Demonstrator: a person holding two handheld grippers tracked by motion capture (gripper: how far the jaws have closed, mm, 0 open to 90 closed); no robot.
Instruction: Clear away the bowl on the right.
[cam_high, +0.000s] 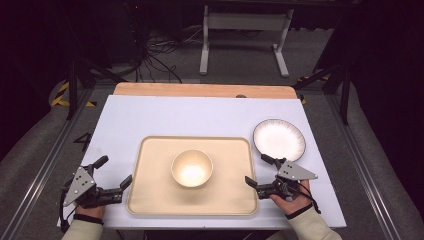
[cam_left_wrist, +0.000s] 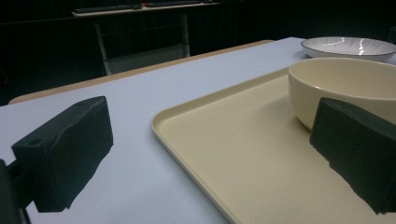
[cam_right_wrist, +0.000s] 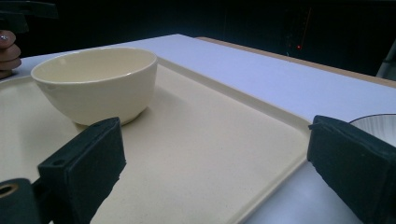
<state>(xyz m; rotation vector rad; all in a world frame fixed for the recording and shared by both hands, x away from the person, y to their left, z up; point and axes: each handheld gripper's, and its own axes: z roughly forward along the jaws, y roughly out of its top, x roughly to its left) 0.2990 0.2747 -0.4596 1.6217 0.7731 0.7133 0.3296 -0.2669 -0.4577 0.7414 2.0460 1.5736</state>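
A cream bowl (cam_high: 192, 168) stands upright and empty in the middle of a beige tray (cam_high: 150, 150) on the white table (cam_high: 150, 112). My left gripper (cam_high: 115, 170) is open at the tray's left edge. In the left gripper view one jaw is over the table and the other over the tray (cam_left_wrist: 224, 154), in front of the bowl (cam_left_wrist: 345, 84). My right gripper (cam_high: 256, 169) is open at the tray's right edge. In the right gripper view its jaws straddle the tray's rim (cam_right_wrist: 280, 154), with the bowl (cam_right_wrist: 98, 84) farther off. Neither gripper holds anything.
A white plate with a dark rim (cam_high: 279, 139) lies on the table to the right of the tray, just beyond my right gripper. A wooden strip (cam_high: 205, 90) runs along the table's far edge. Beyond it are a white frame and cables on the floor.
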